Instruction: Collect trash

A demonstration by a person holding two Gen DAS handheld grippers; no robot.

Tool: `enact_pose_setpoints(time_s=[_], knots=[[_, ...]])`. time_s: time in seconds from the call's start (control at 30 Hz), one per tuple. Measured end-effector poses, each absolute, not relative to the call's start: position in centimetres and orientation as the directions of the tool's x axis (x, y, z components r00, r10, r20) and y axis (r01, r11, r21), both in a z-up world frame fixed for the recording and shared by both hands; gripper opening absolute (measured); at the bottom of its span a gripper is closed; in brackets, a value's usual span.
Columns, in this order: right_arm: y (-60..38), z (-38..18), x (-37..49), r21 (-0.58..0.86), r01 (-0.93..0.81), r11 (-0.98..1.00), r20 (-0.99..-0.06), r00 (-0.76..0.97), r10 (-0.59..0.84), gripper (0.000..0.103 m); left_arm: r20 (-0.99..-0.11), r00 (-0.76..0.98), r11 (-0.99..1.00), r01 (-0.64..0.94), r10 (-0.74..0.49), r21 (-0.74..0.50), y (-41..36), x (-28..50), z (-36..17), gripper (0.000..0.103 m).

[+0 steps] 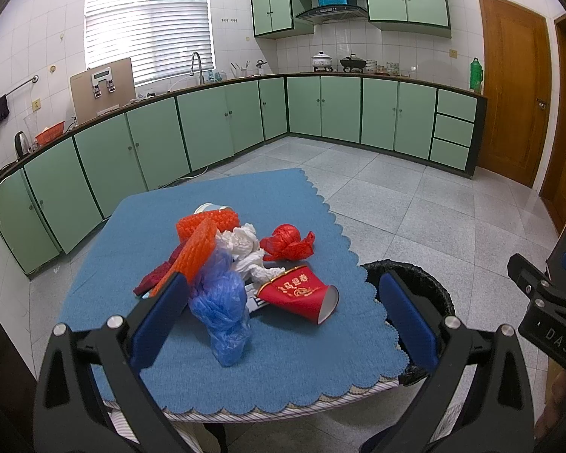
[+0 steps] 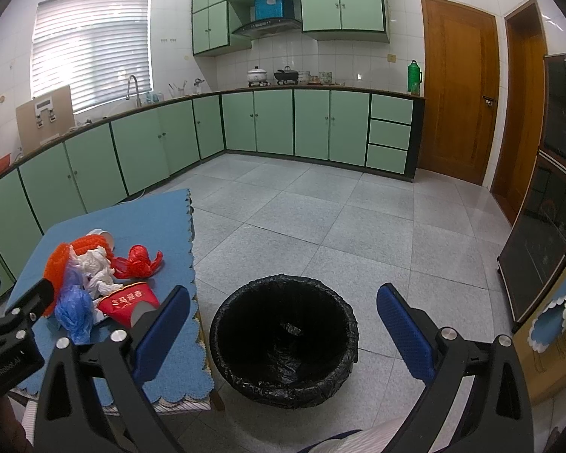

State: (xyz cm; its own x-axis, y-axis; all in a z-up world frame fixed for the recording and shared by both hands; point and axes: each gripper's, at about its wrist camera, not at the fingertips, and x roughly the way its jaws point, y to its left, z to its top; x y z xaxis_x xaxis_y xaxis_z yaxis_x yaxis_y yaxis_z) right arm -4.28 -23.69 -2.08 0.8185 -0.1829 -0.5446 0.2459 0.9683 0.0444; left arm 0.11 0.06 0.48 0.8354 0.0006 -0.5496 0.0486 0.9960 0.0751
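Note:
A pile of trash lies on the blue-clothed table [image 1: 139, 226]: a crumpled blue plastic bag [image 1: 222, 302], a red paper cup [image 1: 302, 296] on its side, white crumpled tissue [image 1: 245, 245], a red plastic bag [image 1: 288, 243], orange foam netting [image 1: 200, 241] and a white cup [image 1: 207, 208] behind. My left gripper [image 1: 283, 317] is open and empty, just above the table's near edge, with the blue bag between its fingers. My right gripper [image 2: 283, 324] is open and empty above the black-lined trash bin [image 2: 285, 339] on the floor right of the table.
Green kitchen cabinets [image 1: 207, 128] run along the far walls. Wooden doors [image 2: 456, 87] stand at the back right. A dark glass cabinet [image 2: 547, 226] is at the right. Grey tiled floor [image 2: 339, 219] lies between the table and the cabinets.

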Motion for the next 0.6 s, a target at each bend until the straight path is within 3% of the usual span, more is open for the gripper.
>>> enact_pose_setpoints(time_s=[0.6], knots=[[-23.9,-2.1,-4.3,0.041,0.244,0.969,-0.542,0.82,-0.184,0.097,-0.554,0.832,0.997,0.041,0.001,0.063,0.3,0.5,-0.5,0.098]])
